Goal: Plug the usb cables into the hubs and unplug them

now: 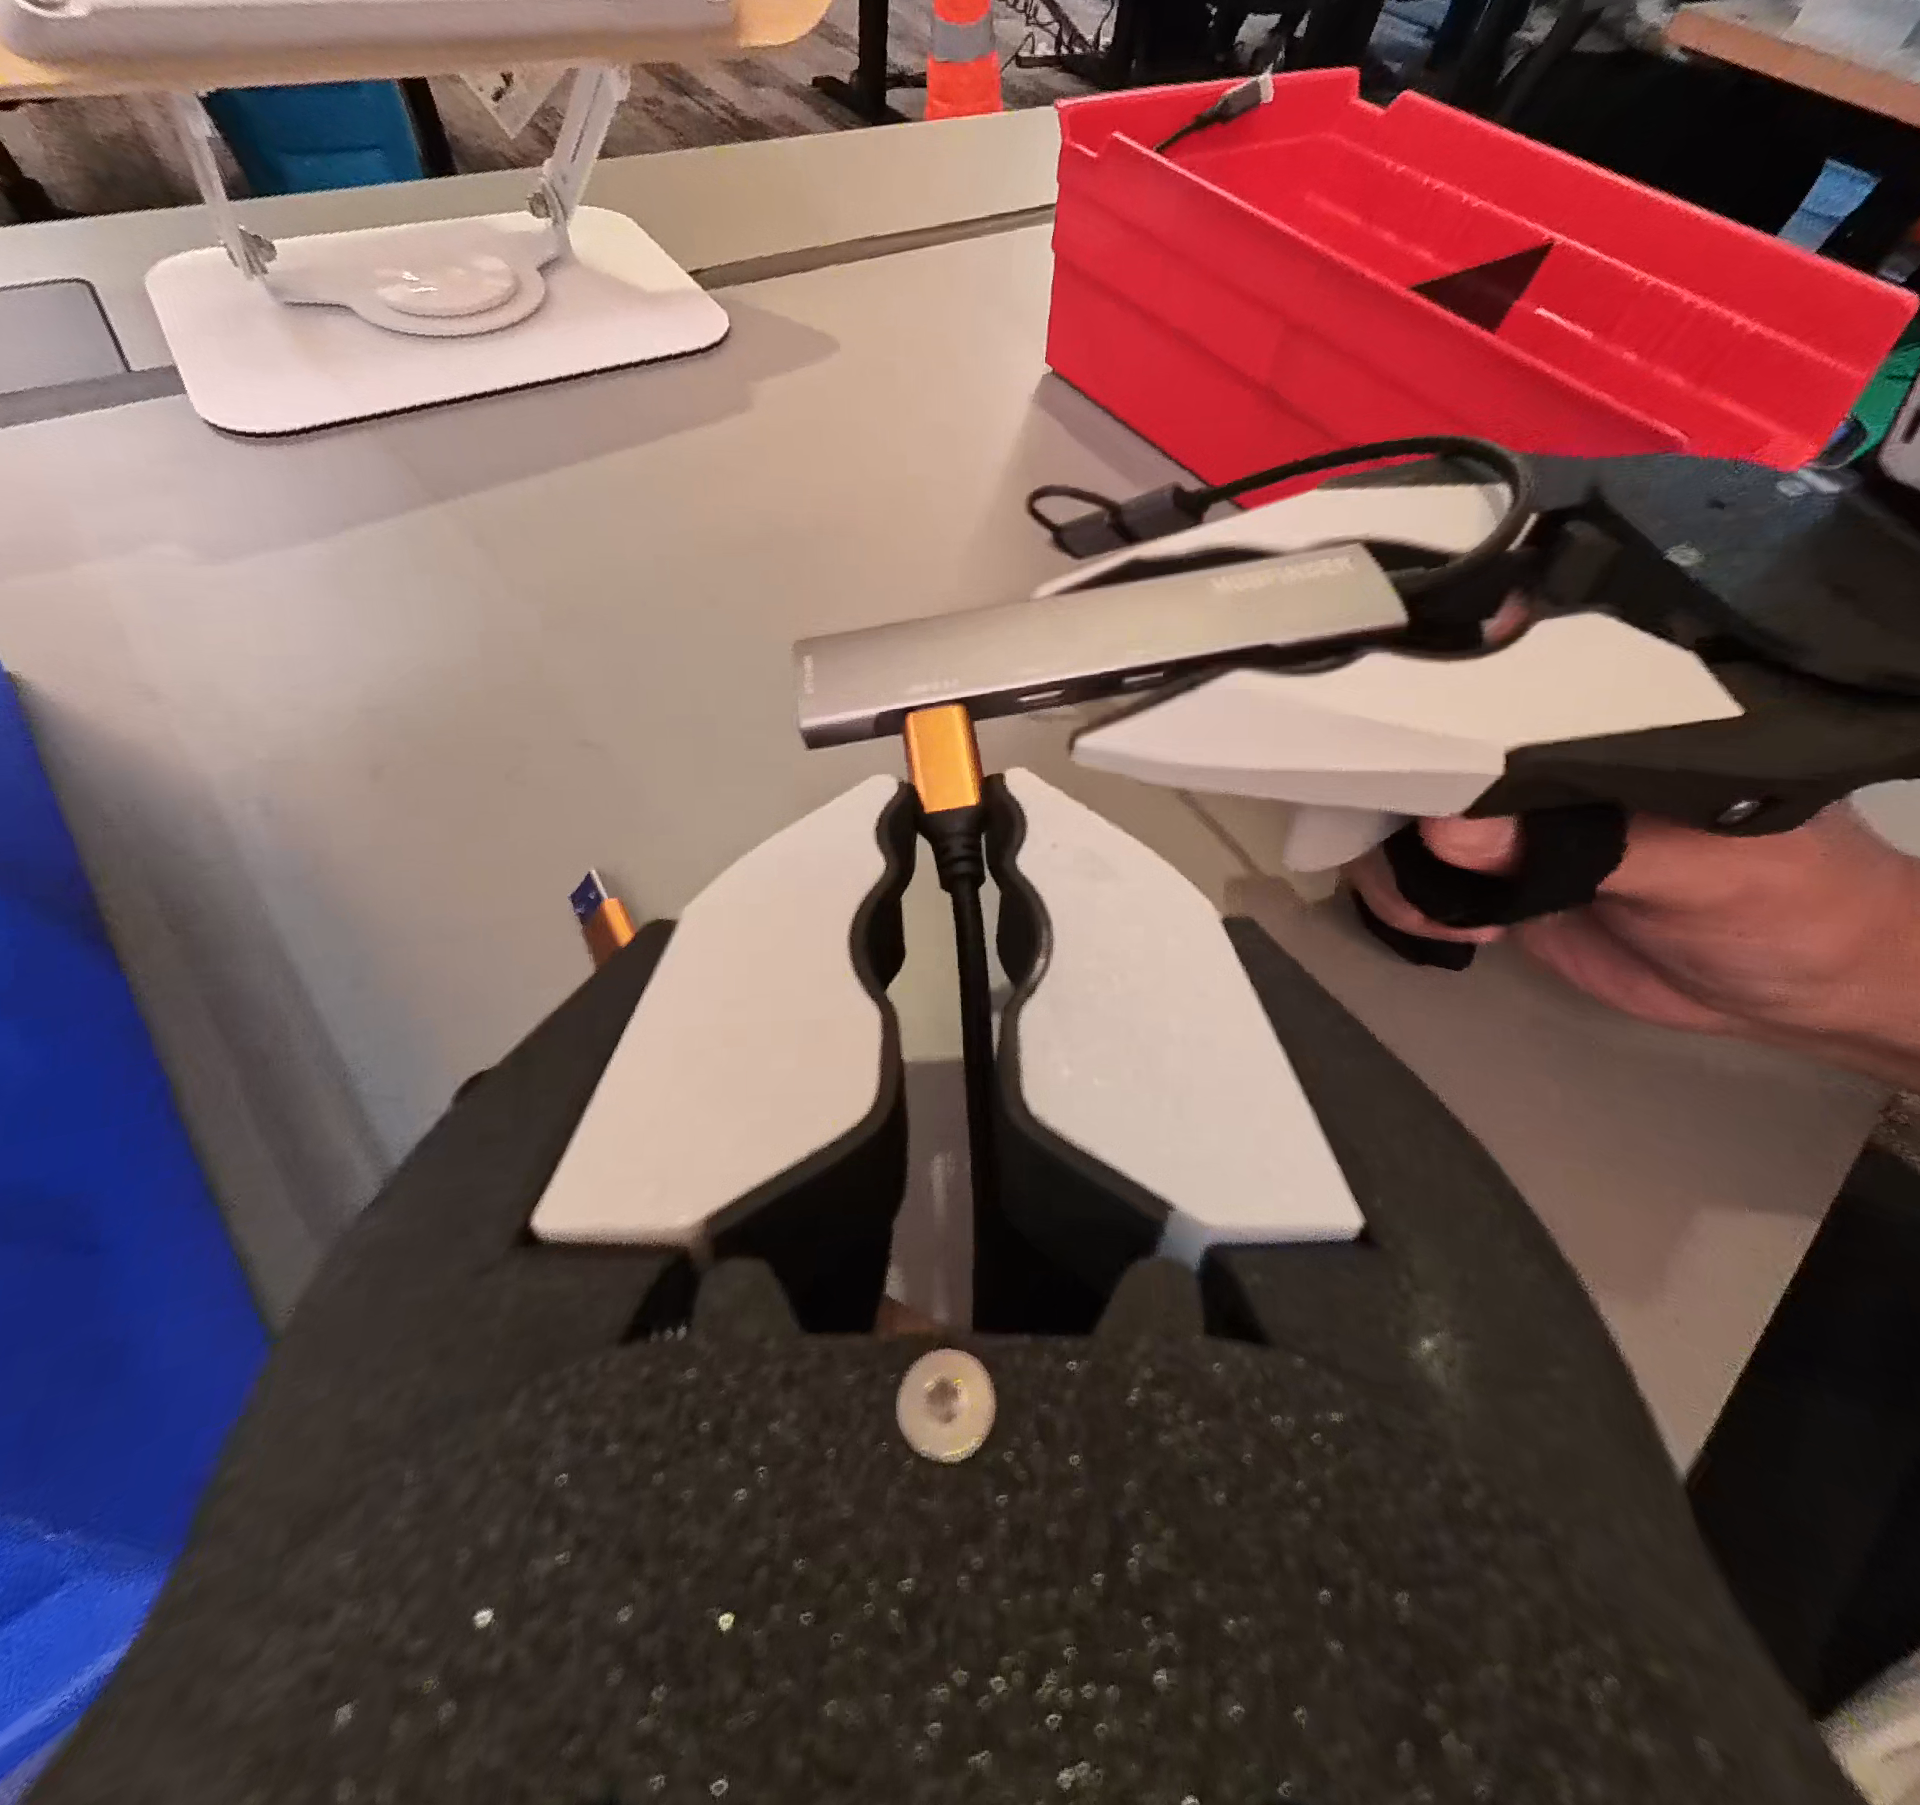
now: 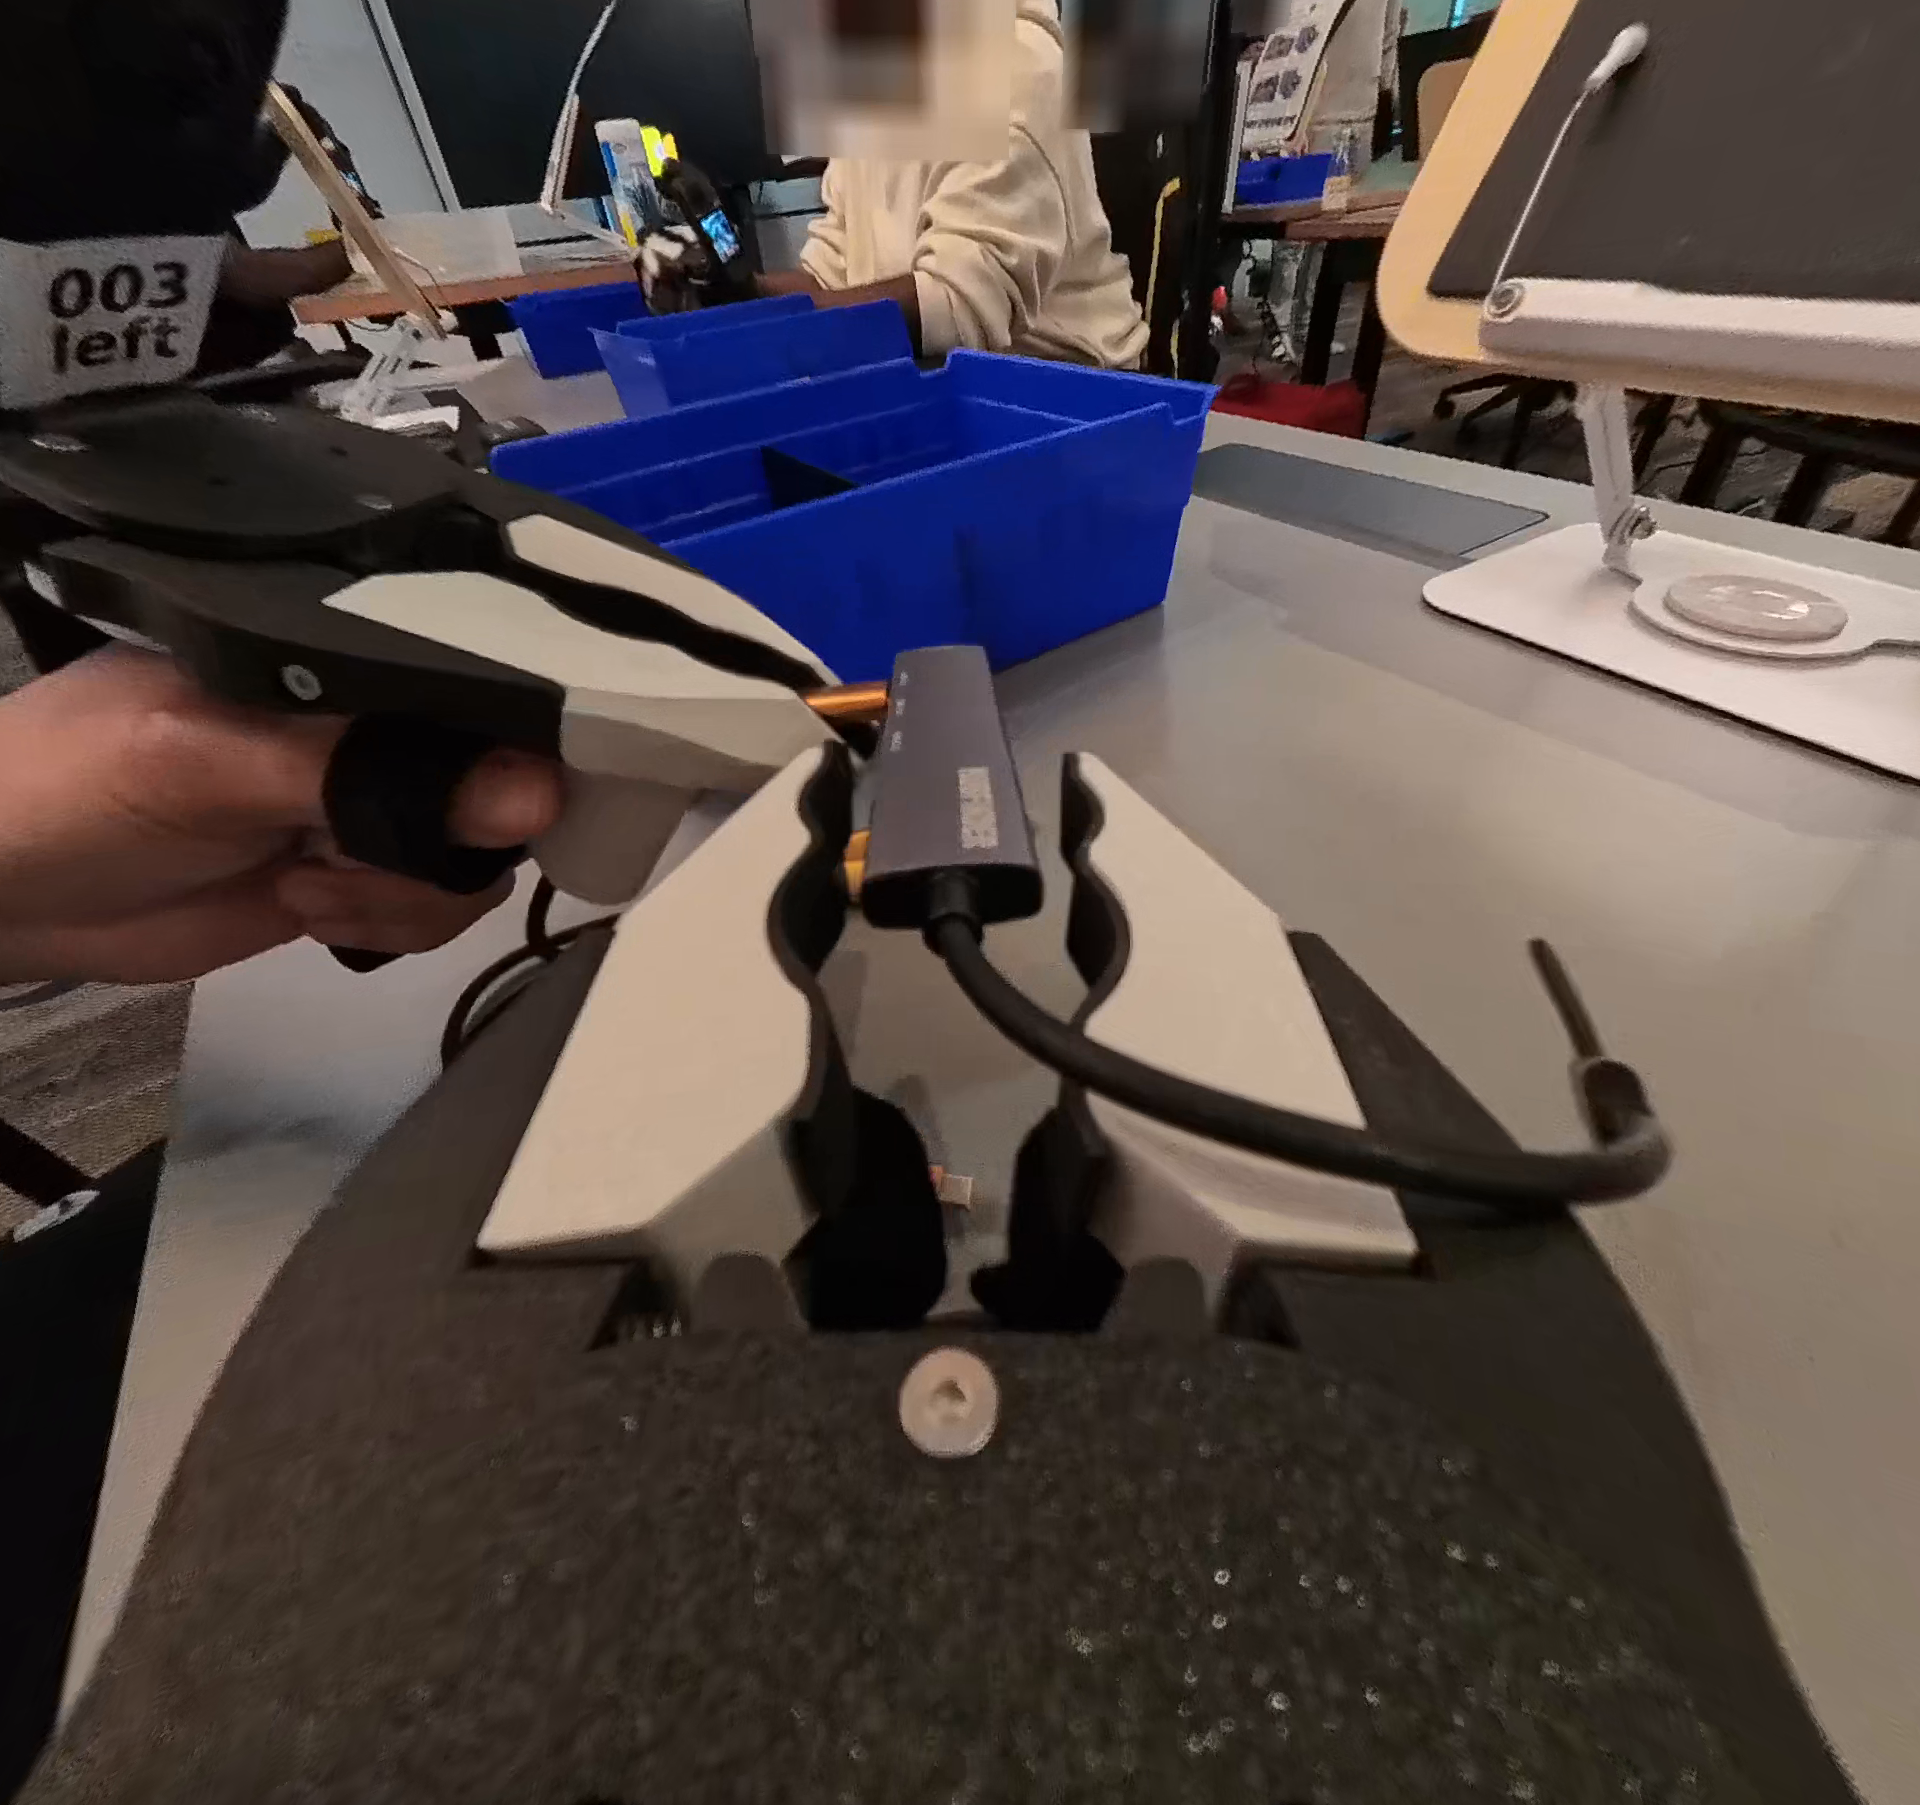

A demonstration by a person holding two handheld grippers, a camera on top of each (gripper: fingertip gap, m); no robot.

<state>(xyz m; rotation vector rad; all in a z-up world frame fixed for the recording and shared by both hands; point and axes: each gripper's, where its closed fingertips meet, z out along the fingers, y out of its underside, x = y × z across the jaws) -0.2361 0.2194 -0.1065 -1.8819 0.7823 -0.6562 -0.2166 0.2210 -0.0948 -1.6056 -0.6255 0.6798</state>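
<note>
— Grey tabletop (image 1: 520,612), busy workshop behind it: a red bin (image 1: 1403,301) in the upper right of the left wrist view, a blue bin (image 2: 935,529) mid-frame in the right wrist view, a white stand (image 1: 436,321) in the upper left. Where's the action?

— Dead centre. The left hand-held gripper (image 1: 951,820) is clamped on the black cable (image 1: 977,1007) just behind its orange plug (image 1: 940,758), and the plug's tip meets the side of the grey hub (image 1: 1091,643). The hub is off the tabletop, held at its cable end.

— Held by the right hand-held gripper (image 2: 951,820)?

— It sits between those fingers, yes. From the right wrist view I can see a gap on one side of it, so I can't tell whether the jaws are actually pinching it or just cradling it.

— So what makes this go well?

— Judging by the task, the plug is either seating or about to come out. Either way: move it straight along the port's line, no twisting, and brace the hub firmly so it doesn't pivot.

— Risks?

— The grip is on the cable more than on the plug body, so it could bend instead of pushing. The hub's own black lead (image 2: 1299,1121) loops over the right finger; keep it from snagging.

— And that second orange plug (image 1: 603,924)?

— Lower left, beside the left finger. Leave it.
</note>
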